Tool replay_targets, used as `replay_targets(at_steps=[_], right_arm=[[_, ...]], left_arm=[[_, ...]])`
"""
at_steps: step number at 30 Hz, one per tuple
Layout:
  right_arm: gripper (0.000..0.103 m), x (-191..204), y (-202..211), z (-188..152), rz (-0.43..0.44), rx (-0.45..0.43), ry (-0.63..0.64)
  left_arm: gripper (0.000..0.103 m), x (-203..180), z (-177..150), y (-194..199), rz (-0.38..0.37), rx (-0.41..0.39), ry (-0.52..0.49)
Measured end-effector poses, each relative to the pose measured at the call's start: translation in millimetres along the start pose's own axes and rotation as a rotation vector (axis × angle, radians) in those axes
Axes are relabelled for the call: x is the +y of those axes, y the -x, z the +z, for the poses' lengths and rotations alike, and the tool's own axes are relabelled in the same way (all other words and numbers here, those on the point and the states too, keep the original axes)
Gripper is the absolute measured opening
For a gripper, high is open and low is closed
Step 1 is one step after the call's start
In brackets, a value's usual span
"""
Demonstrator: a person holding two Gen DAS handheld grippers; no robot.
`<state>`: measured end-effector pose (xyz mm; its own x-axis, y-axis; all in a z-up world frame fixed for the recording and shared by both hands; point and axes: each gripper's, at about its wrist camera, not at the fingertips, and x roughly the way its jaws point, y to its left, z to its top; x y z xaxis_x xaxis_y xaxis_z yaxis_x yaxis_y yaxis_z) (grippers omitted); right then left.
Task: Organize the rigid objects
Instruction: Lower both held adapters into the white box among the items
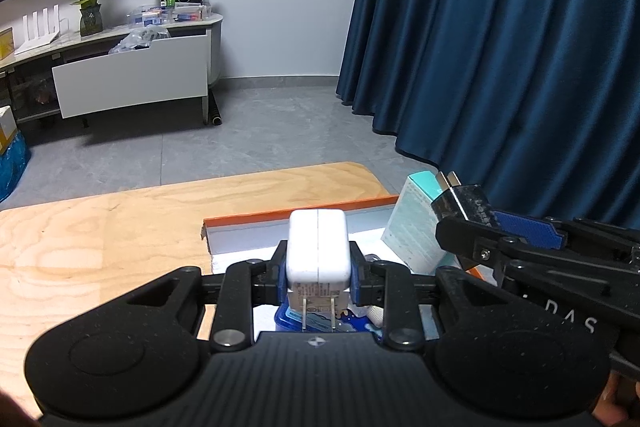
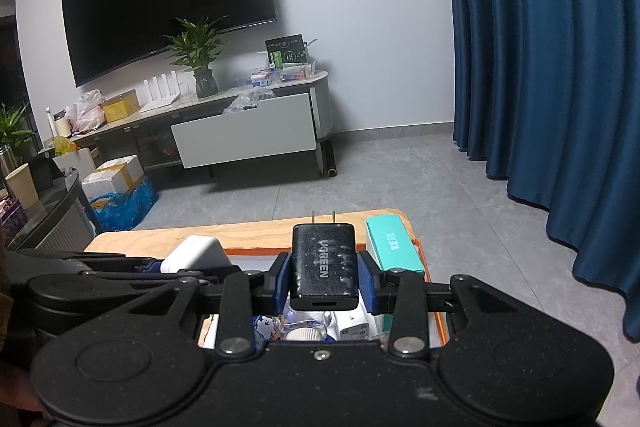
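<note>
Left gripper jaws pinched white charger, prongs toward camera; right gripper jaws pinched black UGREEN charger, prongs forward, both above orange-rimmed box.

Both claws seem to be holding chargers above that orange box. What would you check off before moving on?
1. Left claw clamped on the white charger: ok.
2. Right claw clamped on the black charger: ok.
3. Chargers apart from each other: ok.
4. Both over the orange tray: ok.
5. Free spot in the tray below: cannot tell, claws hide most of it; a bottle cap and a teal box already sit there.
6. White charger's prongs unbent: ok.
</note>
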<state>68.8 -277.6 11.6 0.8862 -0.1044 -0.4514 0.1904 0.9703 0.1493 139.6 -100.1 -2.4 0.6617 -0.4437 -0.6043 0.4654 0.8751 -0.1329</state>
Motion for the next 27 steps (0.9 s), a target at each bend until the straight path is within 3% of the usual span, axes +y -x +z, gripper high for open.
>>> replay_targets(at_steps=[27], right_arm=[[0.043,0,-13,-2,-0.010,0.016,0.004]], left_arm=[[0.028,9,5,-21,-0.004,0.029,0.016]])
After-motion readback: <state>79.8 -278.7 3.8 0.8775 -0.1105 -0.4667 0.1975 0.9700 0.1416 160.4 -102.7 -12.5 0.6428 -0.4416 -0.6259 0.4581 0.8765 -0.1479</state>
